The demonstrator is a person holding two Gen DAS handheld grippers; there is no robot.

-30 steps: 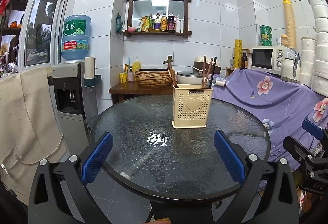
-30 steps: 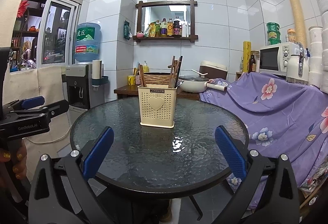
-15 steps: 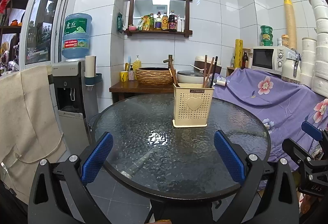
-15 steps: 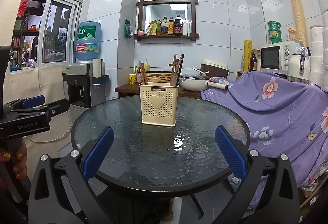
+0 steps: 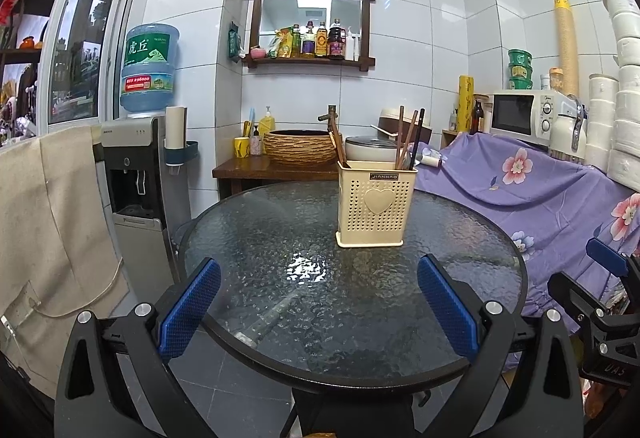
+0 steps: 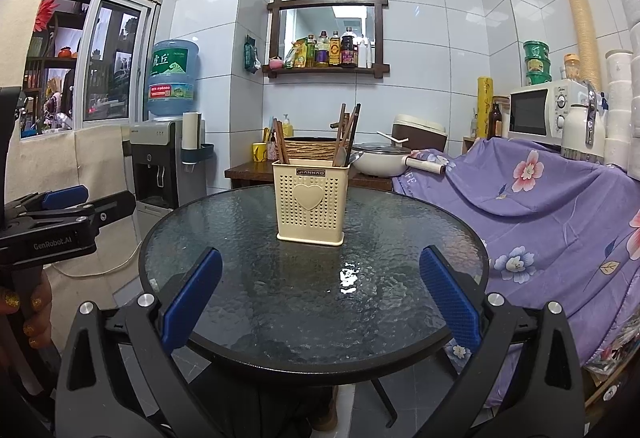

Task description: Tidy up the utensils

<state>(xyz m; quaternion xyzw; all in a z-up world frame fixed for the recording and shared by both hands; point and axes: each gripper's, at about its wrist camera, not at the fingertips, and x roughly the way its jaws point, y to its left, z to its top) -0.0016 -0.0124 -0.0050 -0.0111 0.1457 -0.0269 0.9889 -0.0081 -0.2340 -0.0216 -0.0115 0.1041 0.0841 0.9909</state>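
A water dispenser [image 5: 136, 173] carrying a blue bottle [image 5: 150, 67] stands against the left wall beside a window [image 5: 76, 49]. On the tiled back wall a dark wooden shelf [image 5: 312, 59] holds sauce bottles, above a side table with a woven basket [image 5: 300, 147]. At right, a white microwave [image 5: 524, 113] sits above a purple floral cloth [image 5: 532, 193].

Two wrist fisheyes side by side, level, perhaps just off the table [image 5: 496, 310] edge, sharing the utensil holder [image 6: 310, 211].
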